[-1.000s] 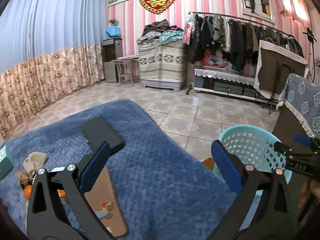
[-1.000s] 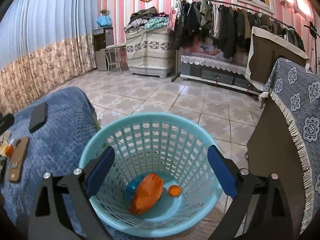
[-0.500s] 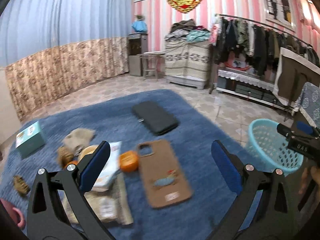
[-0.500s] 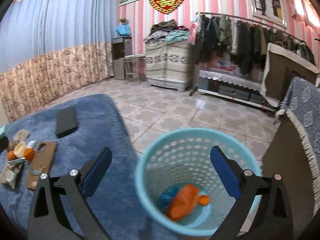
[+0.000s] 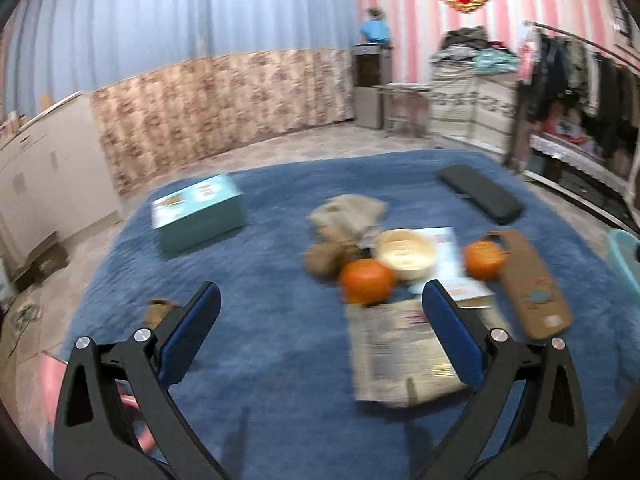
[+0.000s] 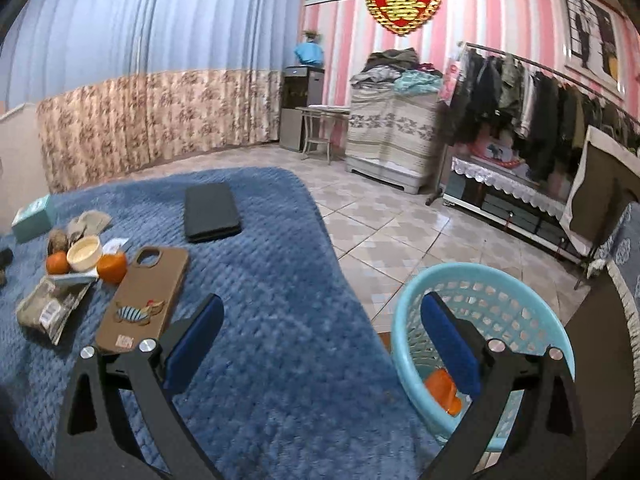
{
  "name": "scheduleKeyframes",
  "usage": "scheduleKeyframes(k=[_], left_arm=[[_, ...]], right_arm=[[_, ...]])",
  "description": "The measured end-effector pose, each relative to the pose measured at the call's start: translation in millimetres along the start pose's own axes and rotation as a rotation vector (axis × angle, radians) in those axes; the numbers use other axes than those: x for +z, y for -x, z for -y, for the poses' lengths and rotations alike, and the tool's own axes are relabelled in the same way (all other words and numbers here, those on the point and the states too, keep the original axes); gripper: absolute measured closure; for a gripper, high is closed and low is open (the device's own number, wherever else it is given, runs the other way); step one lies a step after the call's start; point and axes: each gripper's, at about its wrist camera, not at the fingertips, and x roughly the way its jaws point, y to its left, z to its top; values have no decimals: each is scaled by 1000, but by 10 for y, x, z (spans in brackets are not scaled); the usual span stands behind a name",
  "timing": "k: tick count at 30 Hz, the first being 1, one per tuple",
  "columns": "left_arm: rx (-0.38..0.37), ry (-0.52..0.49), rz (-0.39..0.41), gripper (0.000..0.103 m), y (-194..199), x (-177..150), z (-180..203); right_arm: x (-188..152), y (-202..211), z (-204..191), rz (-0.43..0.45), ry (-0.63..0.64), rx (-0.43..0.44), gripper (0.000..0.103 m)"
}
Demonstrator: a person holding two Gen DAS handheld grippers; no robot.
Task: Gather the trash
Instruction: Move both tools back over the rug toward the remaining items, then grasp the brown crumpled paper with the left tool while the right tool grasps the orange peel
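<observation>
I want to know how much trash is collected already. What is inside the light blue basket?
In the light blue basket an orange wrapper lies at the bottom. The right tool and the near rim cover the rest of the bottom.

On the blanket (image 6: pixel 280 280), the phone case (image 6: pixel 144 292) lies in front of the flat wallet (image 6: pixel 210 212). Left of the case sit two oranges (image 5: pixel 365 281) (image 5: pixel 484 259) with a small bowl (image 5: pixel 405 253) between them, and a wrapper (image 5: pixel 400 352) lies nearer the camera. A box (image 5: pixel 198 212) sits far left. The basket (image 6: pixel 480 308) stands on the floor to the blanket's right, with trash (image 6: pixel 440 390) inside.
</observation>
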Motion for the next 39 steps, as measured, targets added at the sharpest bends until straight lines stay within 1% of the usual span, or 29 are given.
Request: scheduleKeyframes(k=[2,3,5,10,13,15,17,21,23,25,27,29,33,36,39], left_arm=[[48,19,-1,11,-47,13,-228],[69,26,-5,12,-66,17,-312],[109,38,-25,17,-125,22,-460],[155,51,-101,26,-302,32,-671],[162,76,-147,26,-425,2,-770],[162,103,-181,29,-525,-29,-845],[167,104,-202,37,-601,-71,-871],[197,69,-228,44,-695,-96,-901],[203,56,-239,55,-726,-110,-897],[215,40,-246,61,-744,-122,-891],[209,33,-242,61,-751,-132,-894],[203,31,-234,65,-735,-129,-900],[182,40,-214,66,-709,-127,-914],[142,61,-195,66,-698,-123,-927],[83,89,-167,66,-677,-75,-856]], right_arm=[[-7,-2,-31,-5,12,3,6],[-10,-5,-40,-7,16,5,6],[-13,-7,-64,-12,18,8,6],[-20,-36,-99,-23,19,15,6],[-20,-54,-124,-28,19,17,6],[-19,-64,-137,-31,17,24,6],[-20,-71,-162,-33,25,23,6],[-30,-94,-198,-38,31,27,6],[-37,-108,-222,-42,29,33,6],[-46,-122,-258,-47,28,41,6],[-48,-124,-294,-48,31,48,6],[-51,-124,-366,-48,39,64,6],[-49,-147,-516,-55,56,107,6],[-10,-188,-693,-59,78,145,6],[28,-247,-921,-65,103,189,6]])
